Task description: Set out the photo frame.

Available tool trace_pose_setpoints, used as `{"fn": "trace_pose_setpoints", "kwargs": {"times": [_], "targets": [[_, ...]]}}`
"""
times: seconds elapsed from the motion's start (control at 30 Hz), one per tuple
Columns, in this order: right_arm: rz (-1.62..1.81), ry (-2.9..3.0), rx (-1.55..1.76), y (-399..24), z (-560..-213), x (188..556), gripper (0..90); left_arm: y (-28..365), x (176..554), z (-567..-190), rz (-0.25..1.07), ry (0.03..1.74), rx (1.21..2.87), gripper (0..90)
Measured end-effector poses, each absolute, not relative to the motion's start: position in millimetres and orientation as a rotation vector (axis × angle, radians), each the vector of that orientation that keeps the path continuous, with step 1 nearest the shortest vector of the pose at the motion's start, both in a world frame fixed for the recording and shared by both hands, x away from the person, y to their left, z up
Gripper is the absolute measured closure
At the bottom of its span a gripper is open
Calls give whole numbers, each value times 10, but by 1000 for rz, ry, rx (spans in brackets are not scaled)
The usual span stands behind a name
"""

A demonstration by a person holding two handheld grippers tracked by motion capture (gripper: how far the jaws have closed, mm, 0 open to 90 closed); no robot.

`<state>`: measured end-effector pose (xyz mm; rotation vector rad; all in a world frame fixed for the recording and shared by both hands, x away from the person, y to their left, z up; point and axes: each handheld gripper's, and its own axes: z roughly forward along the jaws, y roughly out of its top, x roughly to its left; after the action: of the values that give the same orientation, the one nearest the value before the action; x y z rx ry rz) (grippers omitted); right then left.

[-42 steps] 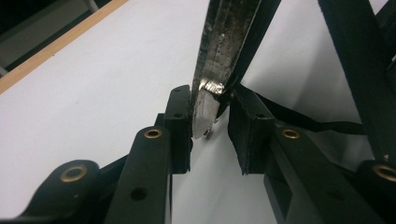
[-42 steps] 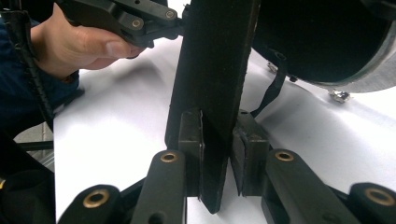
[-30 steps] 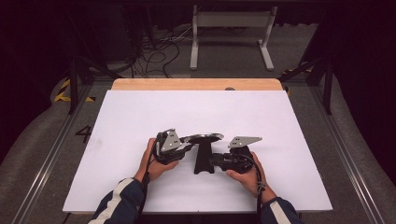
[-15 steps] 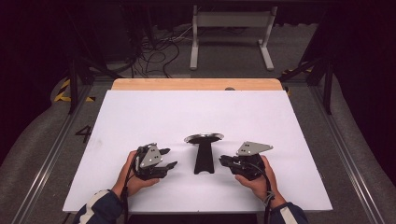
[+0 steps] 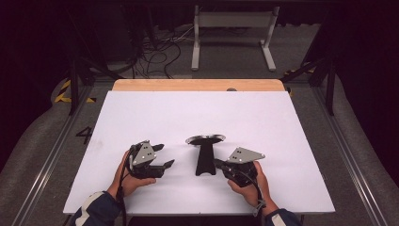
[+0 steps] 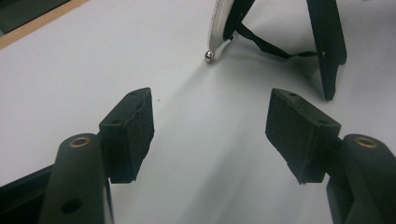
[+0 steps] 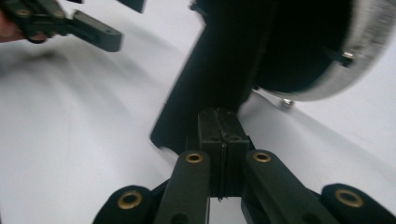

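Between both claws, a black stand (image 5: pixel 205 159) bears a round silver-rimmed top.

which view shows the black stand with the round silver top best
The high view: the whole stand shows, silver disc over a black base, on the white table. The left gripper view catches just the disc's edge and a black leg; the right gripper view shows it close, dark and cropped.

Black stand (image 5: pixel 205 157) with round metal-rimmed top lies mid-table.

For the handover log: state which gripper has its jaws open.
The left gripper: its pads stand apart over bare table. The right gripper is pressed shut.
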<state>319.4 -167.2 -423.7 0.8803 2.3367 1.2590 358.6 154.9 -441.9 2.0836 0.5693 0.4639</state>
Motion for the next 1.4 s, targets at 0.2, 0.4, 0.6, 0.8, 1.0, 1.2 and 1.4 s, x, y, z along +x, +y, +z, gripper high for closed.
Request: {"fn": "trace_pose_setpoints", "kwargs": {"times": [0.2, 0.4, 0.6, 0.8, 1.0, 1.2, 1.4], "targets": [[1245, 2314, 837, -1459, -4286, 3164, 900, 1375, 3747, -4371, 428, 561, 2069, 318], [1188, 2265, 813, -1189, -4372, 3106, 900, 1173, 3881, -4369, 438, 545, 2089, 349], [1109, 2252, 775, -902, -4508, 3076, 900, 1040, 3949, -4403, 417, 533, 2110, 363], [1029, 2261, 763, -754, -4609, 3048, 900, 928, 3974, -4404, 424, 524, 2099, 404], [969, 2275, 798, -735, -4654, 3020, 900, 906, 3921, -4337, 455, 493, 2030, 627], [935, 2268, 852, -828, -4633, 3004, 900, 890, 3887, -4319, 472, 438, 2064, 729], [960, 2290, 933, -983, -4610, 3058, 900, 862, 3820, -4303, 513, 429, 2085, 744]]}}
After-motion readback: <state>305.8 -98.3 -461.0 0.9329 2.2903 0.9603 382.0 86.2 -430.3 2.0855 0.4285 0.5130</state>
